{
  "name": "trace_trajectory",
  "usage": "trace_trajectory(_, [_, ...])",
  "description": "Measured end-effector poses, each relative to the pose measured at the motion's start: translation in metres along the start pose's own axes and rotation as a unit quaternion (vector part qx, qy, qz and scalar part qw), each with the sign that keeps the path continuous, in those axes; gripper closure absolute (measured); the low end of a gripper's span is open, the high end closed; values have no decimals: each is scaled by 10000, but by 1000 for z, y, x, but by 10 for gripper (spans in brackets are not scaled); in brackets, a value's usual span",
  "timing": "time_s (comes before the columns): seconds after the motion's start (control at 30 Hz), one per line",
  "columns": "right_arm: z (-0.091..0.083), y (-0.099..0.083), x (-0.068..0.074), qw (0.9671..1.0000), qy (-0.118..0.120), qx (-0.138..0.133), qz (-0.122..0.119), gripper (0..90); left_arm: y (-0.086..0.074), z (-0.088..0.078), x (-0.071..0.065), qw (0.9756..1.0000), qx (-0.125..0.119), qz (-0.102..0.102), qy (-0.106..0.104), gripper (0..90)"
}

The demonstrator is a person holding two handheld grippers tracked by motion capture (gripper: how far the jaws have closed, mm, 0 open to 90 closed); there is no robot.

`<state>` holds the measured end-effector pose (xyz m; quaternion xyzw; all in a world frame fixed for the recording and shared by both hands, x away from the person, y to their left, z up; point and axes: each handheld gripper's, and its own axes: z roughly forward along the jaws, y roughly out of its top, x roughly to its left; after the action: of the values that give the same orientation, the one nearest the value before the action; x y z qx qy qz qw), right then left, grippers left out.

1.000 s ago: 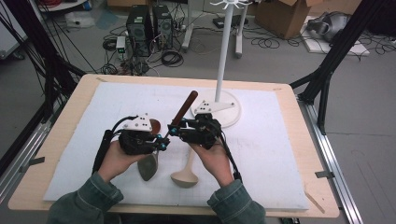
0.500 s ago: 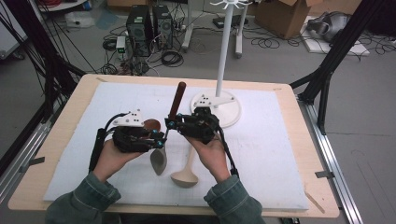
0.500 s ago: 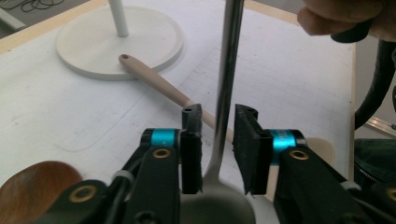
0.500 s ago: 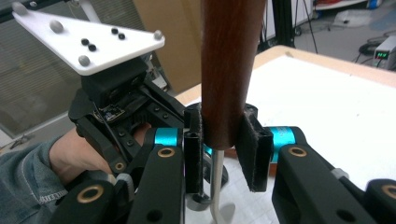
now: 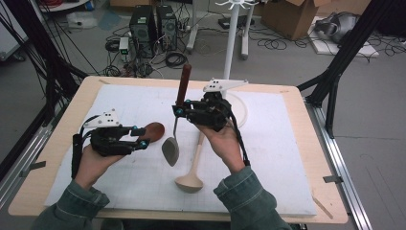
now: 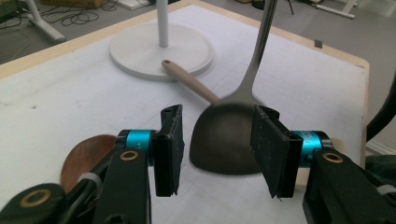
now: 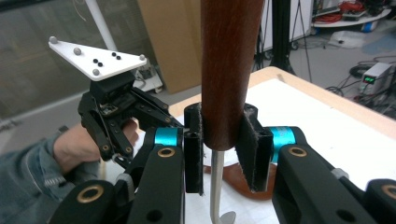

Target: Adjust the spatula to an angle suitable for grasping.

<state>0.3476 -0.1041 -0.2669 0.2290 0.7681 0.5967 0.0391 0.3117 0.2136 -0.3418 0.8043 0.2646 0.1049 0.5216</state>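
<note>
The right hand-held gripper (image 5: 180, 111) clamps the wooden handle of the spatula (image 5: 176, 115) at its lower end, so the tool hangs clear of the worktop (image 5: 297, 158) with its weight below the grip. Its long axis stands nearly upright: handle up, grey blade down beside the beige ladle (image 5: 194, 165), which lies flat. The left hand-held gripper (image 5: 142, 138) has just been opening; its jaws stand parted and empty, the blade apparently a little beyond them, near a brown wooden spoon (image 5: 152, 130).
</note>
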Motion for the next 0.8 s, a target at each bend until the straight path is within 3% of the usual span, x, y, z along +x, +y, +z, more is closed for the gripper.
trace_trajectory(0.4, [-18,13,-21,9992,-89,241,-290,740,-33,-11,16,9988,-74,-281,402,355])
trace_trajectory(0.6, [-24,21,-31,9983,-148,280,-487,740,-43,-16,23,9978,-114,-346,549,310])
trace_trajectory(0.8, [-32,35,-46,9979,-232,344,-507,740,-53,-15,31,9967,-74,-420,695,213])
